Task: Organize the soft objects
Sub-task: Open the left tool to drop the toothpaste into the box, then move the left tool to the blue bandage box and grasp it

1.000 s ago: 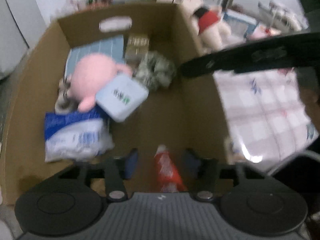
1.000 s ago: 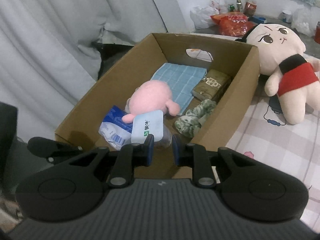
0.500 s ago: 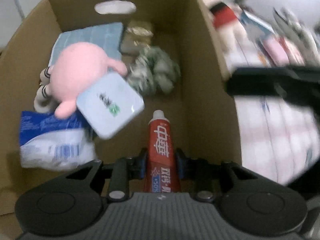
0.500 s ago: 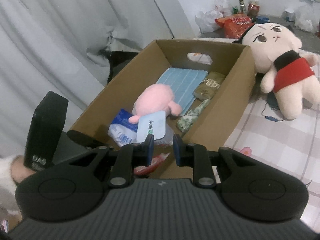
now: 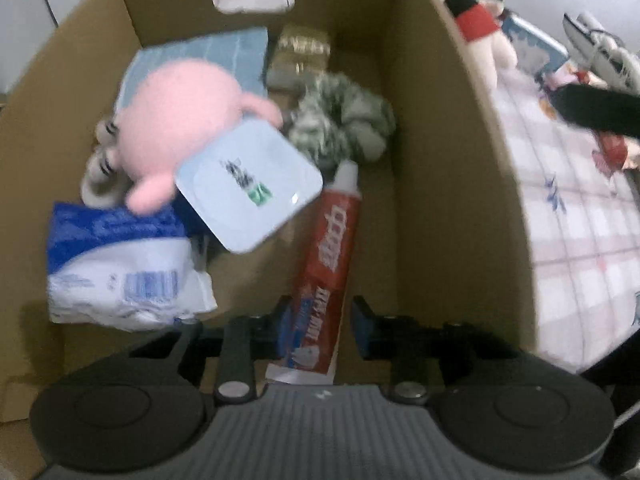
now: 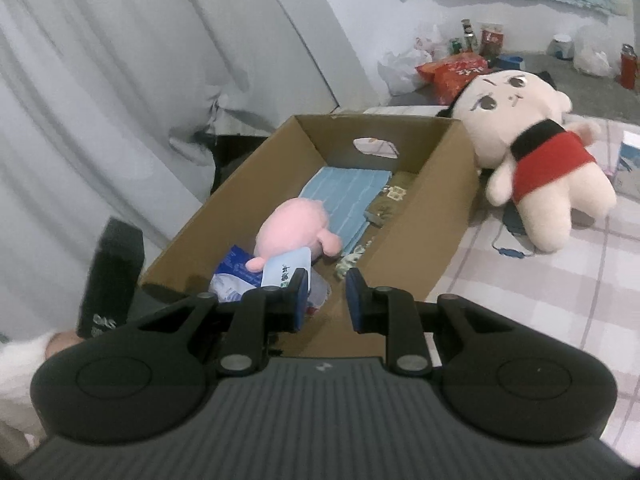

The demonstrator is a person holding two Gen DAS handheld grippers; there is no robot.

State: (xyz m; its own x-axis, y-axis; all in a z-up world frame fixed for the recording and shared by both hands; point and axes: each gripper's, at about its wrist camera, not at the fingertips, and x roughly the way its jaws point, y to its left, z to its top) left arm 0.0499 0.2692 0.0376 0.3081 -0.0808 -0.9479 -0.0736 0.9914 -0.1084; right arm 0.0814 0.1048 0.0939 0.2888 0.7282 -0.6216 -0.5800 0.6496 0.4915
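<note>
A cardboard box point(image 5: 452, 184) point(image 6: 432, 208) holds a pink plush point(image 5: 184, 116) point(image 6: 294, 228), a light blue wipes pack point(image 5: 248, 184), a blue-white tissue pack point(image 5: 116, 264), a blue towel point(image 5: 236, 52) point(image 6: 344, 192), a green-white scrunchie point(image 5: 344, 124) and a gold-green packet point(image 5: 302, 50). A red toothpaste tube point(image 5: 330, 256) lies tilted in the box between the open fingers of my left gripper point(image 5: 320, 316). My right gripper point(image 6: 327, 298) is open and empty, above the box's near end.
A large doll in red point(image 6: 532, 152) lies on the checked bedspread point(image 6: 560, 280) right of the box. Bags and bottles point(image 6: 460, 60) stand on a far ledge. Grey curtains point(image 6: 120, 100) hang at the left. A blue-white carton point(image 6: 628, 168) is at the far right.
My left gripper opened and the toothpaste tube slid out, tilting to lie in the box. My right gripper drew back from the box and opened a little.
</note>
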